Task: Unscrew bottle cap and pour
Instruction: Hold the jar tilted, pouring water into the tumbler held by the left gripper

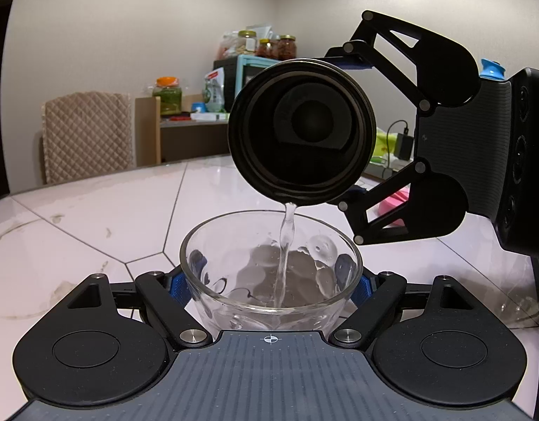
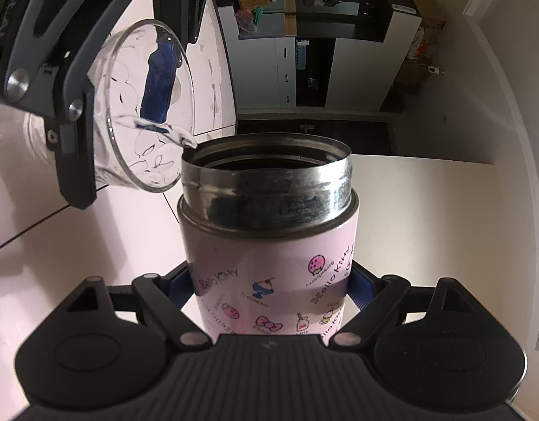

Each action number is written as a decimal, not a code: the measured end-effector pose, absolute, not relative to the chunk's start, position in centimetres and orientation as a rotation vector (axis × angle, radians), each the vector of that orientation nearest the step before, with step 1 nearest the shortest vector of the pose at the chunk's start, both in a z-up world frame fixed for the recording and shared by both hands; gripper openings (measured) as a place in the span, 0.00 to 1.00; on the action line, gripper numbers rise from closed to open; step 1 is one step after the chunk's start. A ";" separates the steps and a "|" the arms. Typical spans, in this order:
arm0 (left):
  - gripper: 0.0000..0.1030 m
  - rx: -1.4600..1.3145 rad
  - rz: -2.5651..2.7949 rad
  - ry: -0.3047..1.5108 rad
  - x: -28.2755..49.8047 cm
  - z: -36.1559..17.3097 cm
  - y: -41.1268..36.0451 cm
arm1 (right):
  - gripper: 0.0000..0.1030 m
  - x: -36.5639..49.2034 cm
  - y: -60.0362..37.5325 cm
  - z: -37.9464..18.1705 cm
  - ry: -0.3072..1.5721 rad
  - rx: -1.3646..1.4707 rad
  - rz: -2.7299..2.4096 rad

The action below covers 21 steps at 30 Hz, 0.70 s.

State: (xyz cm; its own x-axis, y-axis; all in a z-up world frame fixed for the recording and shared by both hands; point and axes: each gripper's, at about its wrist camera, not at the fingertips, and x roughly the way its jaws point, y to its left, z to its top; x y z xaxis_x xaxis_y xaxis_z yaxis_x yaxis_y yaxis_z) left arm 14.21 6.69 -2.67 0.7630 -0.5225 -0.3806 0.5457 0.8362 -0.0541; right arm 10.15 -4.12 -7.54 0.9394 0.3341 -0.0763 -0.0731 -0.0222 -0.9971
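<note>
My left gripper (image 1: 269, 286) is shut on a clear glass bowl (image 1: 234, 245) and holds it upright over the white table. My right gripper (image 2: 269, 289) is shut on a pink Hello Kitty bottle (image 2: 269, 273) with a steel neck and no cap. The bottle is tipped on its side, its open mouth (image 1: 301, 129) facing the left wrist camera just above the bowl. A thin stream of water (image 1: 285, 256) runs from the bottle's lip into the bowl. In the right wrist view the bowl (image 2: 143, 112) sits at the upper left, against the bottle's rim. The cap is not in view.
The white marble table (image 1: 94, 217) has dark seams. A chair with a quilted cover (image 1: 88, 137) stands behind it. A shelf with jars (image 1: 266, 47) and a green-filled jar (image 1: 167, 94) stand at the back. A pink object (image 1: 397, 198) lies on the table behind the right gripper.
</note>
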 end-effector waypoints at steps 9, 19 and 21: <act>0.85 0.061 -0.582 0.396 14.2 -2.7 6.7 | 0.85 9.6 -4.7 -8.1 -0.210 -1.571 0.323; 0.84 0.061 -0.581 0.396 14.2 -2.7 6.7 | 0.85 9.5 -5.1 -8.6 -0.213 -1.591 0.310; 0.84 0.061 -0.582 0.396 14.2 -2.7 6.7 | 0.85 9.4 -5.3 -8.9 -0.213 -1.595 0.307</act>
